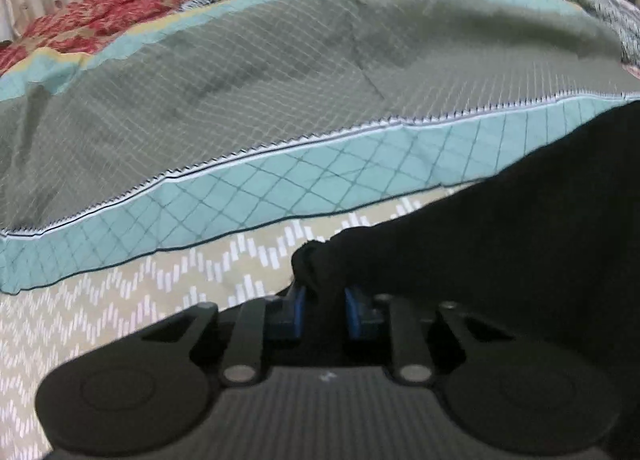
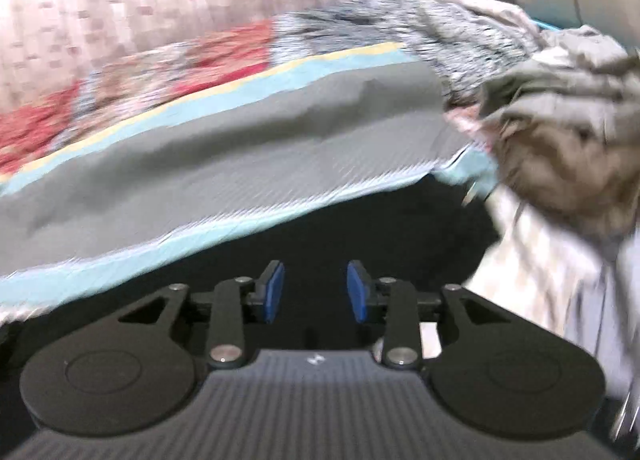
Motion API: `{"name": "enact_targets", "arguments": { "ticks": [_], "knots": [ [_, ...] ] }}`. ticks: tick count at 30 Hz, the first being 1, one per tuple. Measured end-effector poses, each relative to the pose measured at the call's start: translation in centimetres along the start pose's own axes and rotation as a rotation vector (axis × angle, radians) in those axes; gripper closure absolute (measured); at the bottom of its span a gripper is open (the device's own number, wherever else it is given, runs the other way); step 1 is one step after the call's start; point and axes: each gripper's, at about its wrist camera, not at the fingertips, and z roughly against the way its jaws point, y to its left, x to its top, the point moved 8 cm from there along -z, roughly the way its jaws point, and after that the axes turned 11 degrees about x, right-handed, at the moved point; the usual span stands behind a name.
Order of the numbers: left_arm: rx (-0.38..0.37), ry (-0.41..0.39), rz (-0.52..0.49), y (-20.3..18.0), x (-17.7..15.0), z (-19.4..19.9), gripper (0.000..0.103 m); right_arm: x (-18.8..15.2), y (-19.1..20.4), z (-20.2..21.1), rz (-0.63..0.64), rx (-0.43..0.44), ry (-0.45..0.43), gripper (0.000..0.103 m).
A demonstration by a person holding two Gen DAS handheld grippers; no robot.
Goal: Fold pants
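While the black pants [image 1: 520, 220] lie bunched on the bed [image 1: 120, 300], left gripper [image 1: 325, 296] pinches a fabric corner. Right gripper [image 2: 316, 292] hangs part-open, empty, above them. No finished fold visible; folding judged early.

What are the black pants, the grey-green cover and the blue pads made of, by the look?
Pants: soft matte black cloth, probably knit; bunches limply at left gripper.
Cover: thin woven fabric, likely cotton; printed grid, stitched teal border.
Pads: blue, matte, probably rubber or foam; can't tell which.
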Motion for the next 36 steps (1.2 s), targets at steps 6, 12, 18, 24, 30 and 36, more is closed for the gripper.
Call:
{"name": "enact_targets", "arguments": {
  "ticks": [6, 12, 18, 24, 30, 36],
  "knots": [
    [0.066, -0.017, -0.038, -1.1, 0.7, -0.3, 0.085, 3.2, -6.7, -7.3, -0.375, -0.048, 0.01, 0.057],
    [0.091, -0.086, 0.031, -1.0, 0.4, 1.9, 0.088, 2.4, -9.0, -14.3, -0.322, -0.268, 0.164, 0.04],
    [0.088, -0.157, 0.114, -0.9, -1.1, 7.0, 0.089, 2.9, -8.7, -15.1, -0.288, -0.315, 0.128, 0.045],
    [0.067, -0.223, 0.175, -1.4, -3.0, 12.3, 0.089, 3.4, -9.4, -14.7, -0.293, -0.3, 0.104, 0.091],
    [0.079, -0.251, 0.2, -1.0, -4.4, 15.6, 0.089, 4.6, -9.2, -7.3, -0.4, -0.117, -0.122, 0.098],
    [0.046, -0.307, 0.238, 0.6, -6.8, 20.9, 0.089, 2.5, -9.8, 5.4, -0.428, 0.06, -0.267, 0.098]
  ]
}}
